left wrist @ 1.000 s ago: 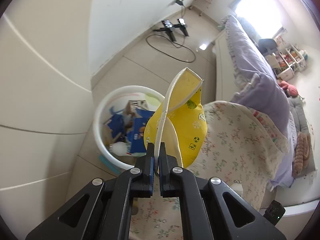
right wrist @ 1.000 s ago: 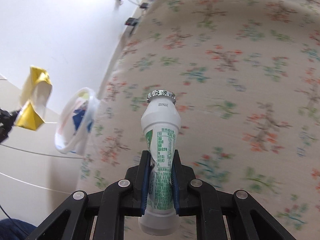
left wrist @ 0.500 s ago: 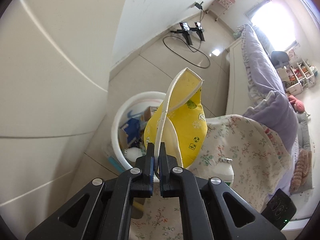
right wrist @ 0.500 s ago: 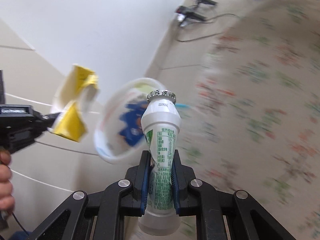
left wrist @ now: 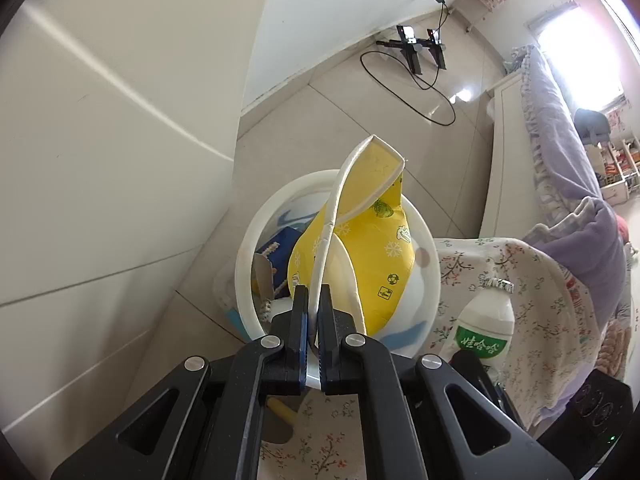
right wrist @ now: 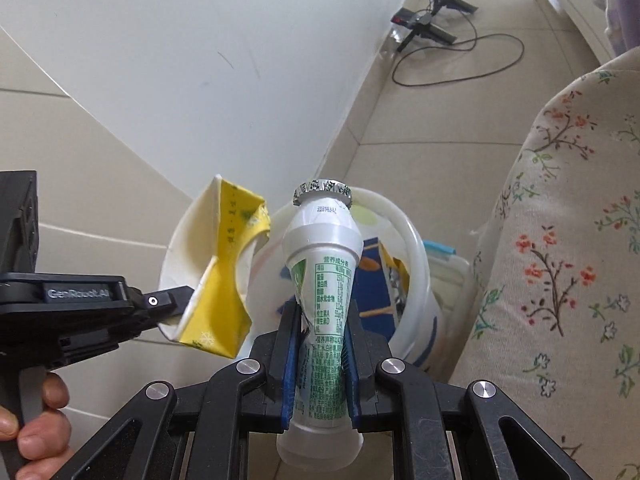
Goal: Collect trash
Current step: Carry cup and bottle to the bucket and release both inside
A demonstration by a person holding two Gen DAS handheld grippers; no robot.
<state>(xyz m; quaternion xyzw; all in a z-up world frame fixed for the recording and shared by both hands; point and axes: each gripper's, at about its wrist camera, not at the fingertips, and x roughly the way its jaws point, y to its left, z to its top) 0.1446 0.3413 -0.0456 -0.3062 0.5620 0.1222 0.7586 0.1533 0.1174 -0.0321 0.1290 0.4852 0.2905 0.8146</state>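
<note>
You are at the drop-off stage: both pieces of trash are in hand and carried to the bin, and neither is released yet. The white bin (left wrist: 248,248) on the tiled floor (left wrist: 320,120) already holds some litter, a blue carton (left wrist: 276,246) among it, so part of the collecting looks done (whether more trash lies elsewhere in the room, these views do not show). Your left gripper (left wrist: 314,316) is closed almost fully on the thin white edge of the crumpled yellow carton (left wrist: 360,264), which stands up from the jaws directly above the bin's mouth. Your right gripper (right wrist: 320,344) is clamped on the waist of the white drink bottle (right wrist: 324,276), foil cap pointing away from you, with the bin just beyond it and beside the floral cloth (right wrist: 560,260). What is left, by my reading, is letting both go, the carton first since it hangs squarely over the opening
</note>
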